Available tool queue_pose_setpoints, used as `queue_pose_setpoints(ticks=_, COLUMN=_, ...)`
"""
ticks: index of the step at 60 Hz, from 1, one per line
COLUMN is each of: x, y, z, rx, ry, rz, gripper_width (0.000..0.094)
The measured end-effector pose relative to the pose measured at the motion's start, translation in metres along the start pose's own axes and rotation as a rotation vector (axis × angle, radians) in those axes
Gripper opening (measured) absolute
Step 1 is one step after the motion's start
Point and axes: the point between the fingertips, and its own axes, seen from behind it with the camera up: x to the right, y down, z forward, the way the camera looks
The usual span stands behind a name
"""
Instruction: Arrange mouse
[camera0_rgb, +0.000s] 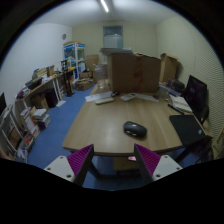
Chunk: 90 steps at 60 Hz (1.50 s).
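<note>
I hold my gripper (113, 160) above the near edge of a wooden table (105, 125), its two fingers spread wide with nothing between them. The magenta pads (80, 158) face each other across an open gap, and through that gap I see only the table's front edge and the blue floor (55, 125) below.

The mouse (134, 128) lies on the tabletop beyond my fingers, a little toward the right finger's side, dark and low, well apart from both fingertips. It rests by itself on the bare wood. To its right, at the table's edge, lies a dark flat thing (187, 126) that could be a laptop or a mat; I cannot tell which. Further back on that side stands a monitor (196, 94) with a purplish screen.

At the far end of the table are large cardboard boxes (132, 70), and some papers (101, 97) lie just in front of them. Shelves crowded with books and boxes (38, 95) line the left wall. A ceiling light (104, 6) glows overhead.

I can read no writing, brand or label anywhere; any print on the boxes and shelves is too small to make out.
</note>
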Motion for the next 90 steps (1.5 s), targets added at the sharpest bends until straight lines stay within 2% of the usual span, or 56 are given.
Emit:
queue_pose_setpoints(ticks=12, x=0.084, y=0.013, z=0.066, rx=-0.024, ry=-0.009, rz=-0.017, gripper_width=0.0824)
queue_pose_setpoints(ticks=23, x=0.105, y=0.021, z=0.125, rx=-0.051, ry=-0.072, rz=-0.112, gripper_width=0.0833)
queue_pose_setpoints(ticks=27, x=0.099, y=0.01, z=0.138, rx=-0.022, ry=-0.106, rz=-0.091, gripper_width=0.0828)
queue_pose_setpoints(ticks=41, x=0.099, y=-0.019, z=0.174, rx=0.04, ry=-0.086, rz=-0.073, gripper_width=0.0814)
queue_pose_setpoints(ticks=46, x=0.099, y=-0.026, z=0.185, rx=0.043, ry=-0.055, rz=-0.053, gripper_width=0.0744)
queue_pose_setpoints(ticks=47, x=0.099, y=-0.027, z=0.186, rx=0.044, ry=-0.046, rz=-0.046, gripper_width=0.0764)
queue_pose_setpoints(ticks=48, x=0.099, y=-0.028, z=0.187, rx=0.046, ry=-0.036, rz=-0.039, gripper_width=0.0727)
queue_pose_setpoints(ticks=51, x=0.1, y=-0.03, z=0.19, rx=0.051, ry=-0.011, rz=-0.023, gripper_width=0.0515)
queue_pose_setpoints(ticks=55, x=0.1, y=-0.028, z=0.191, rx=0.025, ry=0.025, rz=-0.016, gripper_width=0.0482)
queue_pose_setpoints(ticks=62, x=0.101, y=-0.024, z=0.19, rx=-0.075, ry=0.069, rz=0.021, gripper_width=0.0437)
queue_pose_setpoints(ticks=69, x=0.101, y=-0.023, z=0.189, rx=-0.125, ry=0.067, rz=0.055, gripper_width=0.0441)
queue_pose_setpoints(ticks=72, x=0.1, y=-0.027, z=0.187, rx=-0.133, ry=0.05, rz=0.061, gripper_width=0.041)
queue_pose_setpoints(ticks=79, x=0.112, y=-0.074, z=0.163, rx=-0.041, ry=0.011, rz=0.009, gripper_width=0.0397)
queue_pose_setpoints(ticks=85, x=0.152, y=-0.152, z=0.12, rx=0.128, ry=-0.01, rz=-0.026, gripper_width=0.0397)
queue_pose_setpoints(ticks=90, x=0.22, y=-0.212, z=0.083, rx=0.256, ry=0.029, rz=-0.04, gripper_width=0.0395)
